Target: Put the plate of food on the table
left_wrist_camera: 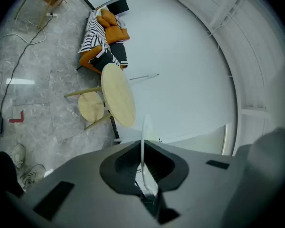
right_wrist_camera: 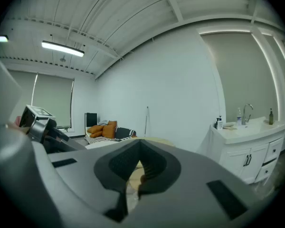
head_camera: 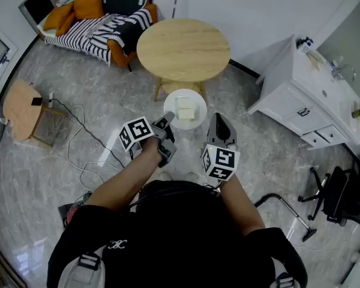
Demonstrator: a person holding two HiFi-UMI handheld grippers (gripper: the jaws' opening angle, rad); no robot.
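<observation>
White plate, edge clamped by left hand-held gripper

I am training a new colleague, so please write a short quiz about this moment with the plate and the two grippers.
1. True or false: the plate already rests on the round table.
2. Which gripper is shut on the plate's rim? A) the left gripper B) the right gripper C) both
3. Fill in: the cushions on the sofa are ____.

Key
1. False: the plate is held in the air, short of the table.
2. A: the right gripper's jaws are together with nothing between them.
3. Orange.
</observation>
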